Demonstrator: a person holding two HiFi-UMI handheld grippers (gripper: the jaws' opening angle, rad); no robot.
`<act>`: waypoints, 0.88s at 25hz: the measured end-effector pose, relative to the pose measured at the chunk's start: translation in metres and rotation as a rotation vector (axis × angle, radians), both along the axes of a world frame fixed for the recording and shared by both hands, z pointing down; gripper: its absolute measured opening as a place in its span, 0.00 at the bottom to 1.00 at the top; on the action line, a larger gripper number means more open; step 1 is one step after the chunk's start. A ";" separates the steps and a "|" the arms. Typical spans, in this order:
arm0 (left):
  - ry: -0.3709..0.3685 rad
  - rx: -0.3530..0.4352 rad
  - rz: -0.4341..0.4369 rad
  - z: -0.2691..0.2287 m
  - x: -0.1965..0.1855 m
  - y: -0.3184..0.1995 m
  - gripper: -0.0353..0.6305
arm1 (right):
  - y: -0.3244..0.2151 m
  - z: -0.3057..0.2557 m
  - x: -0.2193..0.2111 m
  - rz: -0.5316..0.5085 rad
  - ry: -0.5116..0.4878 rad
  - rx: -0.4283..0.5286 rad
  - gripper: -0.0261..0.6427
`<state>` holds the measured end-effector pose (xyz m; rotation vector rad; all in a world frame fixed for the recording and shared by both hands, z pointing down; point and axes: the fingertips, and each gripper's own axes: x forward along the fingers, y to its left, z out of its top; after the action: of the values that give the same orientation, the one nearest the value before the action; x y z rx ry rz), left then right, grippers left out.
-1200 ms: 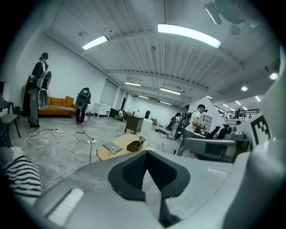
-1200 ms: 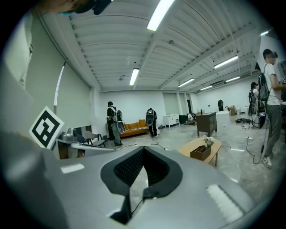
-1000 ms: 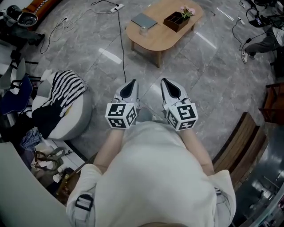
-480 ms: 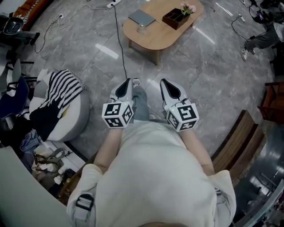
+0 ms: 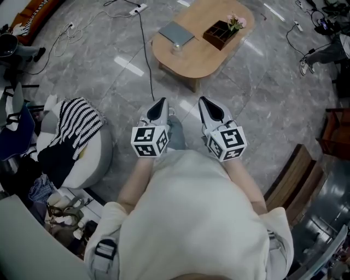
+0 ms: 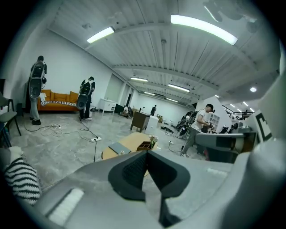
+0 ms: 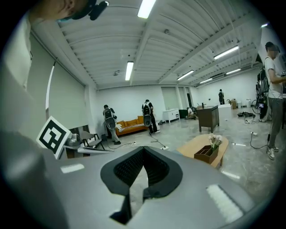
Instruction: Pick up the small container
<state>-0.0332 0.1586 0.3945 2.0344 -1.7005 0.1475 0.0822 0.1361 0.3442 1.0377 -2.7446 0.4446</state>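
Observation:
The small container (image 5: 176,46), a little clear cup, stands on the oval wooden table (image 5: 219,54) ahead, beside a flat grey case (image 5: 176,34). In the left gripper view the small container (image 6: 121,152) shows just over the jaws, tiny and far off. My left gripper (image 5: 162,103) and right gripper (image 5: 203,101) are held side by side in front of the person's body, well short of the table. Both are shut with nothing between the pads. In the gripper views the left gripper (image 6: 146,152) and right gripper (image 7: 144,149) point towards the table.
A brown divided box (image 5: 221,31) with pink flowers (image 5: 237,22) sits on the table's right half. A cable (image 5: 146,60) crosses the grey floor to a power strip (image 5: 136,9). A round pouf with striped cloth (image 5: 76,128) is at left, a wooden bench (image 5: 295,175) at right. People stand far off.
The person has walked forward over the floor, so the table now sits a little nearer. Both grippers travelled along, still side by side and shut.

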 end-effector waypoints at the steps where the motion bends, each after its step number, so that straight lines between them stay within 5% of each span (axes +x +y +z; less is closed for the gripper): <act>1: -0.004 -0.002 0.009 0.000 -0.006 -0.010 0.06 | -0.011 -0.002 -0.007 0.001 0.004 0.005 0.04; 22: -0.024 -0.056 0.199 0.017 -0.082 -0.197 0.06 | -0.198 -0.011 -0.096 0.123 0.035 0.008 0.04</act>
<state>-0.1149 -0.0383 0.4119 2.1644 -1.4881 0.2831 -0.0135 -0.0622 0.3329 1.2096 -2.6636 0.4294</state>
